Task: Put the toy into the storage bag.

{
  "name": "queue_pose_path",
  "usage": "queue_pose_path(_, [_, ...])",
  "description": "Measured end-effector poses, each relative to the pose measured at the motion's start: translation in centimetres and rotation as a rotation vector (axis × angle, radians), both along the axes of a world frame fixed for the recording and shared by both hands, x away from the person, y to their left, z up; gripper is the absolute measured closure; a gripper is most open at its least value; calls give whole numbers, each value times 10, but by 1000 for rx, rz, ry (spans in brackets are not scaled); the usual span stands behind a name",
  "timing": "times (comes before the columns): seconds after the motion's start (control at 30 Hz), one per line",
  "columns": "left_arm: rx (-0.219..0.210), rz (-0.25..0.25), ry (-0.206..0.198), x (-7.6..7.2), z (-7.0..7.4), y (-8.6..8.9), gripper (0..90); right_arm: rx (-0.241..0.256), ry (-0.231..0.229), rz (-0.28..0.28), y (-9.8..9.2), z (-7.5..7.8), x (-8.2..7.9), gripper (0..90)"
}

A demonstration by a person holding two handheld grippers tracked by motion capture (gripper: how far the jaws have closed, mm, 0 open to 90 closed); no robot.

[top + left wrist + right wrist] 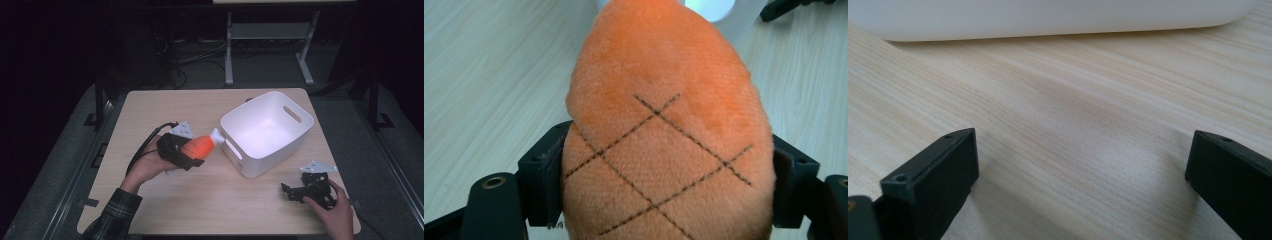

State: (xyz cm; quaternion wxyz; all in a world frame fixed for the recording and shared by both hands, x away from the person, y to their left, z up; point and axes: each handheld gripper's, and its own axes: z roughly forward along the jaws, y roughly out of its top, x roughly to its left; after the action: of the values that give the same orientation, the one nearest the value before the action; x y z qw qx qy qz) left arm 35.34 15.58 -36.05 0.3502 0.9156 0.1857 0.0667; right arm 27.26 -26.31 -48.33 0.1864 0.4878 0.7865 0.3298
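An orange plush drumstick [199, 146] is pinched in the left claw [186, 155], held above the worktop [165, 105] middle, just beside the near-left wall of a white bin [300, 134]. Its long axis is pointed at the bin, white tip nearest the rim. The right claw [300, 192] is spread and empty, rested near the worktop's near-right corner. A dim room with another table's legs is seen beyond

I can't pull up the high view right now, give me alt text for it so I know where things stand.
The left tool grips an orange plush toy, its white tip at the near wall of an empty white bin on a wooden table. The right tool rests open by the table's near right corner.
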Motion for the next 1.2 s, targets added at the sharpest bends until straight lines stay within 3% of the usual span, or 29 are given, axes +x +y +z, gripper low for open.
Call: queue_pose_path(1.2, [-6, -29, -22, 26, 45, -25, 213, 0, 1, 0, 0, 0, 0, 2])
